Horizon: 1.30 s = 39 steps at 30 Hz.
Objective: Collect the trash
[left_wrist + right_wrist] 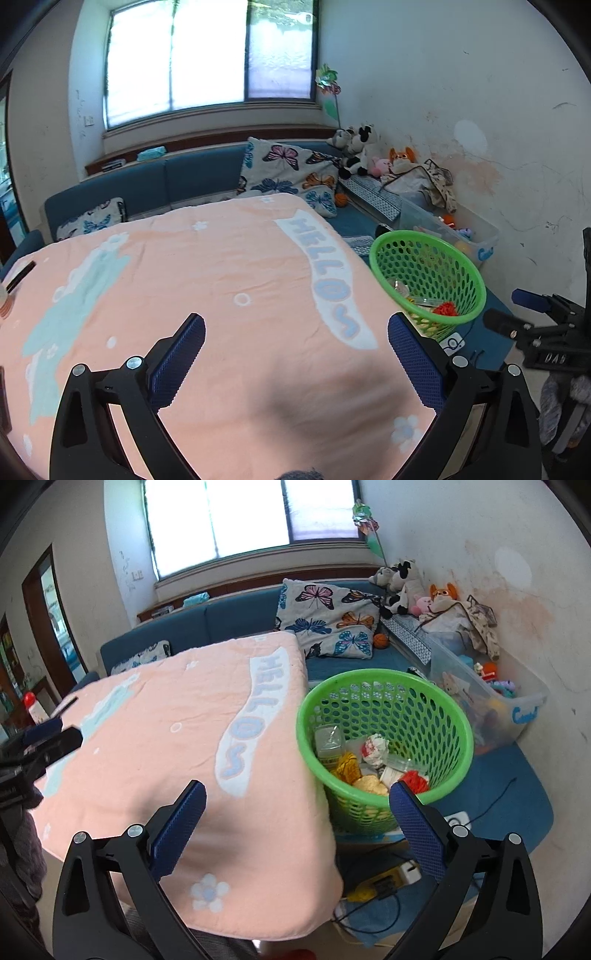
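Note:
A green perforated basket (pixel 388 701) stands on the floor just off the table's right edge. It holds trash: a crumpled paper ball (pixel 375 749), a clear plastic container (pixel 328 740), yellow scraps (pixel 349 766) and a red scrap (pixel 415 779). My right gripper (pixel 297 788) hangs open and empty over the table's corner, its right finger in front of the basket's near rim. My left gripper (pixel 295 321) is open and empty above the pink "HELLO" blanket (pixel 221 277) that covers the table. From there the basket (pixel 436 258) lies to the right and the red scrap (pixel 447 308) shows inside.
A blue sofa (pixel 184 177) with butterfly cushions (pixel 288 166) runs behind the table. Plush toys (pixel 402 583) and a clear toy box (pixel 517 709) line the right wall. A power strip (pixel 402 871) and cables lie on the floor by the basket. A black pen (pixel 22 275) lies at the table's left edge.

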Each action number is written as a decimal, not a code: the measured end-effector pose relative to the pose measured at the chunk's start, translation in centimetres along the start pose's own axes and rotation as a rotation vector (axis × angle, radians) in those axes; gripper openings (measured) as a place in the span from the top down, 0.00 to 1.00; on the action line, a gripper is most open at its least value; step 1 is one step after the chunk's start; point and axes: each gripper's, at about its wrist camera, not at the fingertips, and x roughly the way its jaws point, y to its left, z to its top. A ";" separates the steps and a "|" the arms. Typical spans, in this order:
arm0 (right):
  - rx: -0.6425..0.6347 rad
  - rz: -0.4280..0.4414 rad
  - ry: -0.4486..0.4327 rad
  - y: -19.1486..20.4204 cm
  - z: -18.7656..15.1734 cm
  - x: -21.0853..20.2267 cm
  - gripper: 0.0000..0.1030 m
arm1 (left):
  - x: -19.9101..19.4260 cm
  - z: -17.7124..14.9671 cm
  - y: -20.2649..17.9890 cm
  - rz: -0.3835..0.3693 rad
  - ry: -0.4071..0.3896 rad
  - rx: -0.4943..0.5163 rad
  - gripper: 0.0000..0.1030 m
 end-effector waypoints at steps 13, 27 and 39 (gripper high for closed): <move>-0.005 0.008 -0.035 1.5 -1.0 -2.1 0.04 | -4.2 -2.8 1.9 0.038 -0.059 -0.055 0.07; -0.043 0.006 -0.066 2.7 -1.1 -3.7 0.04 | -5.5 -4.0 3.0 0.066 -0.075 -0.077 0.07; -0.074 0.004 -0.082 3.7 -1.2 -4.1 0.04 | -6.1 -4.4 3.4 0.072 -0.078 -0.091 0.07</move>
